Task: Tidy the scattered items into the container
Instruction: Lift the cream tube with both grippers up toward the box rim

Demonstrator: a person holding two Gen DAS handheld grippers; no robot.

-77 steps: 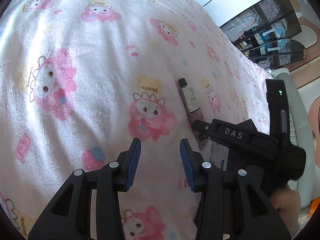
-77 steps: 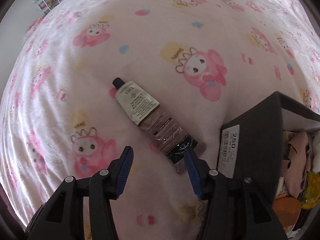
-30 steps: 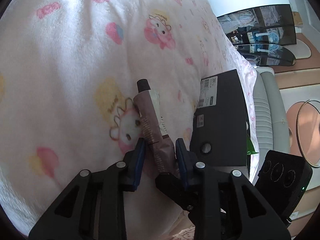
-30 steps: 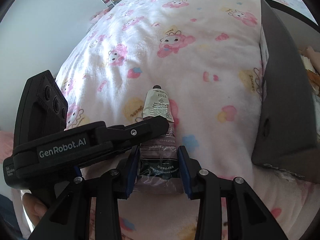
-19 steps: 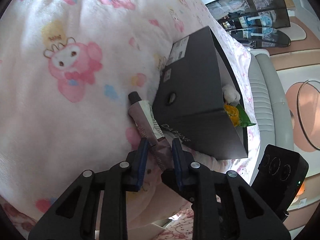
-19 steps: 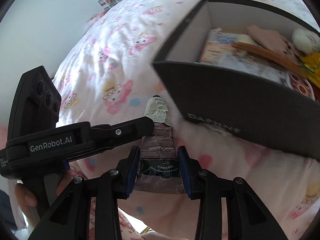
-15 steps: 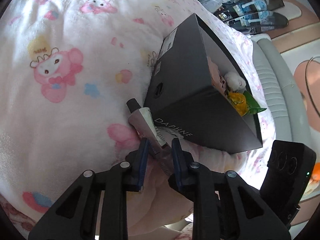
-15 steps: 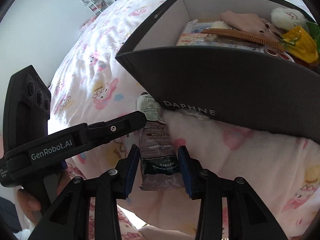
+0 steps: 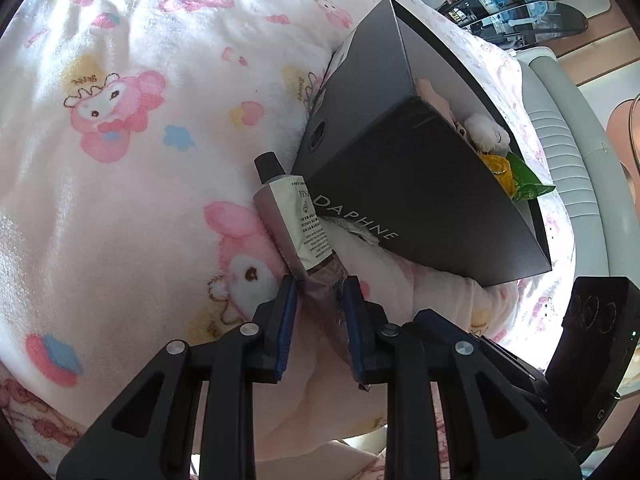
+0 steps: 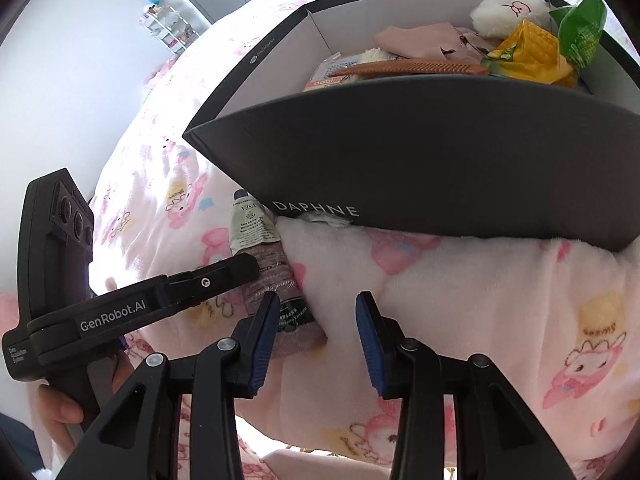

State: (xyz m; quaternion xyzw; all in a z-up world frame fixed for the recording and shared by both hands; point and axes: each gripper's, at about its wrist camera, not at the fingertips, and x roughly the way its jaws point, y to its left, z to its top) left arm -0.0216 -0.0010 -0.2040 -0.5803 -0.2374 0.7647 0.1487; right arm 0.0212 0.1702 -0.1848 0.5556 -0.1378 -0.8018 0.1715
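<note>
Brown-and-cream tube (image 9: 298, 220) is lying gripped at its crimped tail in the narrowed left claw (image 9: 319, 312), cap pointing at the black box (image 9: 400, 168) wall just ahead, while the half-open right claw (image 10: 316, 334) is hanging empty beside it.

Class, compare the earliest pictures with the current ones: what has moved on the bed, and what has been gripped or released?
The hand cream tube, first lying loose on the blanket away from the box, was clamped by both claws and carried to the front wall of the black Daphne box. The left claw still grips its crimped end; the right claw has let go and shifted aside, now empty. The box contents and the patterned blanket look unchanged.
</note>
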